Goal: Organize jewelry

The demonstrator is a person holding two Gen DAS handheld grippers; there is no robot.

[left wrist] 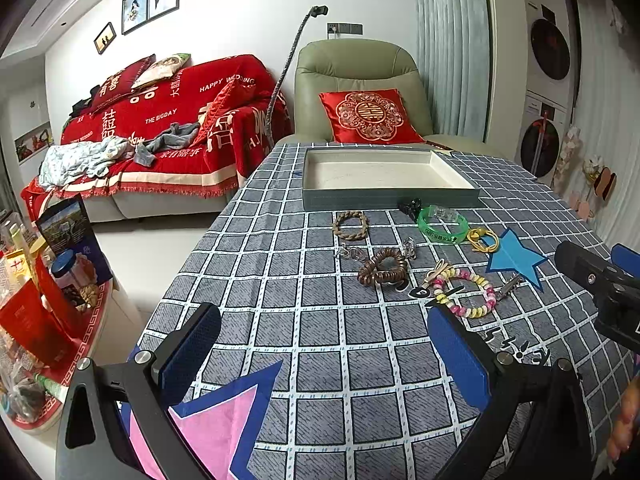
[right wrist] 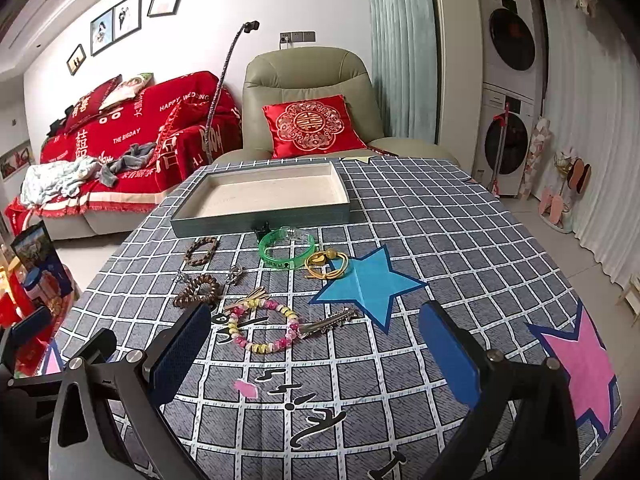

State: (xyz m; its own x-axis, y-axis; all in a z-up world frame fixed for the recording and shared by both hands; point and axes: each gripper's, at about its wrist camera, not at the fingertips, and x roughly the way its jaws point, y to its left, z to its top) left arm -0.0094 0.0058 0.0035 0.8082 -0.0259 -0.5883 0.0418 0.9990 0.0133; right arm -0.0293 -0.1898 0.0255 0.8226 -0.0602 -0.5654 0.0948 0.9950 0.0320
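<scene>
Up front in the left wrist view, the left gripper (left wrist: 324, 352) hangs over the near part of the checked tablecloth (left wrist: 320, 360) with its blue pads wide apart and nothing between them. Beyond it the jewelry lies loose on the cloth: a pink and yellow bead bracelet (left wrist: 466, 292) just past the right pad, a brown coil hair tie (left wrist: 382, 268) to its left, a silver hair clip (left wrist: 509, 286) to its right. Farther off sit a braided brown bracelet (left wrist: 351, 225), a green bangle (left wrist: 441, 229) and a yellow cord loop (left wrist: 482, 239) beside a blue star patch (left wrist: 516, 258). A grey tray (left wrist: 384, 196) with a pale lining stands at the far side, nothing in it. The right gripper's black body shows at the right edge.

Seen from the right wrist view, the right gripper (right wrist: 316, 352) is likewise released, pads spread, holding nothing, low over the cloth. The bead bracelet (right wrist: 262, 326) lies just beyond its left pad, touching the hair clip (right wrist: 328, 322). The coil hair tie (right wrist: 196, 290) lies to the left, the green bangle (right wrist: 286, 250) and yellow cord loop (right wrist: 326, 266) farther back, the braided bracelet (right wrist: 200, 251) far left, all short of the tray (right wrist: 260, 216). The blue star patch (right wrist: 366, 286) lies right of the pieces; a green armchair (right wrist: 308, 80) with a red cushion stands behind the table.
</scene>
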